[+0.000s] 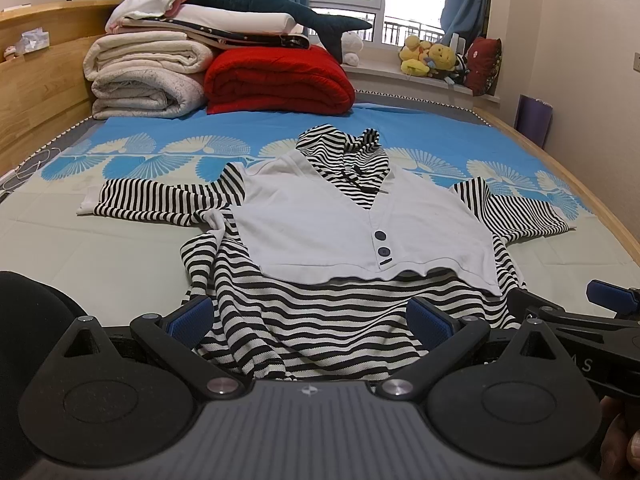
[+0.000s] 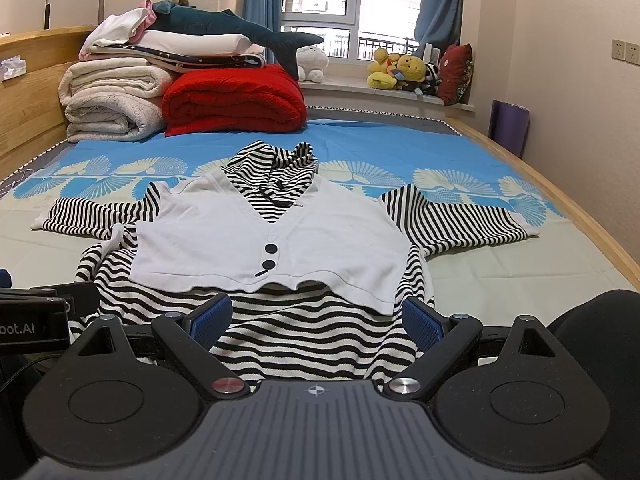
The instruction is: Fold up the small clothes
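So far we have folded nothing: the small black-and-white striped hooded top with a white buttoned vest panel [image 1: 360, 224] lies flat on the blue-and-pale patterned bed sheet [image 1: 120, 248], both sleeves spread wide. We hold the left tongs [image 1: 310, 316] and right tongs [image 2: 316, 316] low at the hem, side by side, both released and spread, straddling the striped hem without gripping it.

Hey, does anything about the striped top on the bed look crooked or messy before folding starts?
Yes. On the top, one sleeve is bunched near the armpit, and the hem corner below it is curled over, not flat.
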The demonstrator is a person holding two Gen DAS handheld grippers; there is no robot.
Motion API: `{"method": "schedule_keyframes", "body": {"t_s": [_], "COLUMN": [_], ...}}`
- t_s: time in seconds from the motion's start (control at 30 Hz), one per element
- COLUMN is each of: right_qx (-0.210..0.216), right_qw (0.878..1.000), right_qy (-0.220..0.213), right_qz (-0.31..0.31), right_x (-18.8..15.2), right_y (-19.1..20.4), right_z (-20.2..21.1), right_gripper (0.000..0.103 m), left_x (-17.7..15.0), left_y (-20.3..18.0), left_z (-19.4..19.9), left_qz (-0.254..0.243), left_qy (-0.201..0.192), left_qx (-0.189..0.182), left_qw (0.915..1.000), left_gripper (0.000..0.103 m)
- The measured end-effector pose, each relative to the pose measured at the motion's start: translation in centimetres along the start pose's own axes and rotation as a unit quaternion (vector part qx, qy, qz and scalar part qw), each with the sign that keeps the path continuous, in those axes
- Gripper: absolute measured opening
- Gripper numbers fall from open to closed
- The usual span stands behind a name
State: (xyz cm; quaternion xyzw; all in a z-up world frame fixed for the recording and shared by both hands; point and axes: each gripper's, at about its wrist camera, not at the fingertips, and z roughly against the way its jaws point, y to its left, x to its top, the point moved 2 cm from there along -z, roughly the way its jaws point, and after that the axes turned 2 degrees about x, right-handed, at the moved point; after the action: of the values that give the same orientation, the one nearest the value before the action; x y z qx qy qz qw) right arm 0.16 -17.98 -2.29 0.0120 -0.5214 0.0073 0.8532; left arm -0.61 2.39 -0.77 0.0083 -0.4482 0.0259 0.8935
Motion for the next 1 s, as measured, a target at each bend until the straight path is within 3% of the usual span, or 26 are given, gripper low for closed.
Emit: {"method": "schedule_keyframes", "body": {"t_s": [0.3, 0.4, 0.53, 0.63, 0.73, 0.8, 0.87, 0.93, 0.97, 1.0], "right_qx": [0.004, 0.000, 0.019, 0.014, -0.005, -0.013, -0.022, -0.037, -0.049, -0.051], "right_qw": [1.000, 0.999, 0.997, 0.993, 0.992, 0.995, 0.998, 0.999, 0.997, 0.992], "right_qy": [-0.015, -0.025, -0.061, -0.114, -0.123, -0.091, -0.047, -0.001, 0.041, 0.090], "right_qz": [-0.023, -0.041, -0.031, -0.028, -0.029, -0.025, -0.027, -0.036, -0.051, -0.073], "right_x": [0.5, 1.5, 5.1, 9.1, 11.6, 11.9, 10.9, 8.4, 7.3, 6.4], "right_y": [-0.9, -2.1, -4.2, -7.5, -10.8, -12.6, -14.4, -15.7, -16.2, -16.3], "right_z": [0.1, 0.0, -0.4, -1.2, -3.6, -6.5, -10.0, -13.1, -14.7, -16.2], "right_gripper": [0.092, 0.091, 0.077, 0.076, 0.077, 0.077, 0.077, 0.077, 0.078, 0.076], "left_x": [-0.4, -1.8, 1.2, 4.4, 7.3, 8.8, 8.4, 6.2, 5.6, 4.9], "left_y": [1.3, 2.5, 2.8, 4.3, 5.5, 6.7, 8.3, 10.2, 11.3, 12.3], "left_z": [1.0, -0.7, -0.5, -2.8, -6.2, -9.3, -12.7, -16.4, -18.1, -19.1], "left_qz": [-0.002, 0.001, -0.023, -0.071, -0.114, -0.105, -0.101, -0.073, -0.033, 0.011], "left_qy": [-0.001, 0.005, 0.000, -0.015, -0.010, -0.007, 0.031, 0.098, 0.151, 0.181], "left_qx": [0.001, -0.002, 0.004, 0.011, 0.026, 0.021, 0.022, 0.031, 0.046, 0.038], "left_qw": [1.0000, 1.0000, 0.9997, 0.9973, 0.9931, 0.9942, 0.9942, 0.9920, 0.9869, 0.9827], "left_gripper": [0.102, 0.102, 0.102, 0.102, 0.102, 0.098, 0.098, 0.097, 0.089, 0.084]}}
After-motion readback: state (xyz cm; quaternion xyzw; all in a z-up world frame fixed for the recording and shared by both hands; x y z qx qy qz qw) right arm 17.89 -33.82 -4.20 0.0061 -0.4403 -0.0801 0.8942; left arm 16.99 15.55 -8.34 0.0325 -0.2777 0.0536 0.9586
